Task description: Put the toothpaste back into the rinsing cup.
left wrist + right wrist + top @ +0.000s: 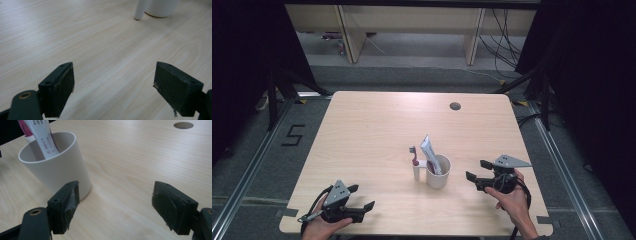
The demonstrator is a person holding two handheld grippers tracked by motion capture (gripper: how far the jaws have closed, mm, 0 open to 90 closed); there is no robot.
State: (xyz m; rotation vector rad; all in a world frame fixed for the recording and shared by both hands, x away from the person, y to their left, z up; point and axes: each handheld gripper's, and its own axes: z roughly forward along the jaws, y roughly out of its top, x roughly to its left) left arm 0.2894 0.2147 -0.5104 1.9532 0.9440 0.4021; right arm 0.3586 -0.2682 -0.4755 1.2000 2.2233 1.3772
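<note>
Cup: white, standing upright near the middle of the tabletop, toward its near edge; seen close in the right gripper view.
Toothpaste tube: white and pink, leaning inside the cup, its top sticking out above the rim.
Toothbrush: standing just beside the cup, on its left in the high view, in a white holder.
Right gripper: sitting right of the cup, pointing at it; fingers standing wide open, holding nothing, one close by the cup's wall.
Left gripper: resting near the front edge, well apart from the cup; fingers spread open over bare wood.
Cable hole: lying at the far side.
</note>
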